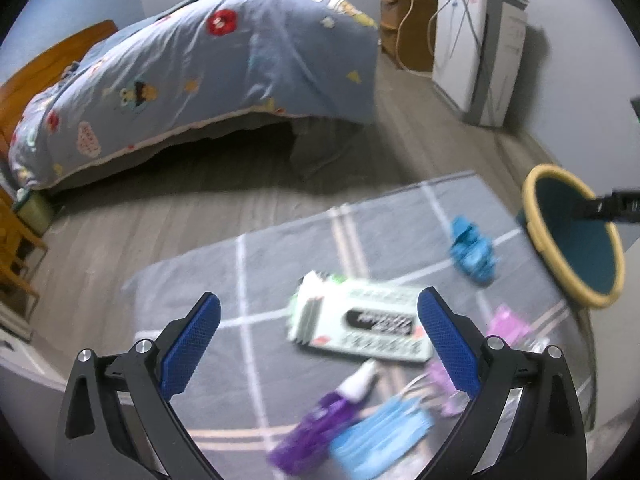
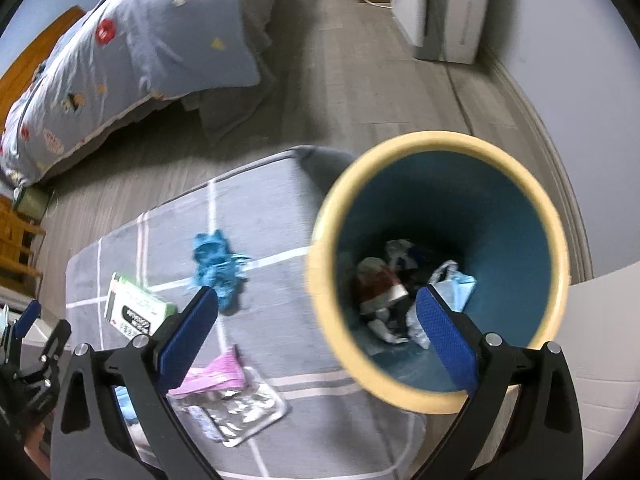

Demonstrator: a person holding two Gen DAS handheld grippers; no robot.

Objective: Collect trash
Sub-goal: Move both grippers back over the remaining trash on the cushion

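Note:
A teal bin with a yellow rim (image 2: 436,168) (image 1: 536,200) stands at the right edge of the grey rug and holds several scraps of trash (image 2: 400,292). My right gripper (image 2: 316,308) is open and empty, above the bin's near rim. My left gripper (image 1: 320,316) is open and empty above the rug, over a white and green wipes pack (image 1: 360,324) (image 2: 132,308). A crumpled blue rag (image 1: 474,254) (image 2: 218,268), a purple wrapper (image 1: 316,424), a blue face mask (image 1: 380,436) and a pink and clear packet (image 2: 224,392) lie on the rug.
A bed with a blue patterned duvet (image 1: 224,72) stands at the back left. A white appliance (image 1: 476,52) and a wooden stand (image 1: 404,28) stand by the far wall. Wooden furniture (image 1: 16,248) is at the left. The rug (image 1: 280,240) lies on wood flooring.

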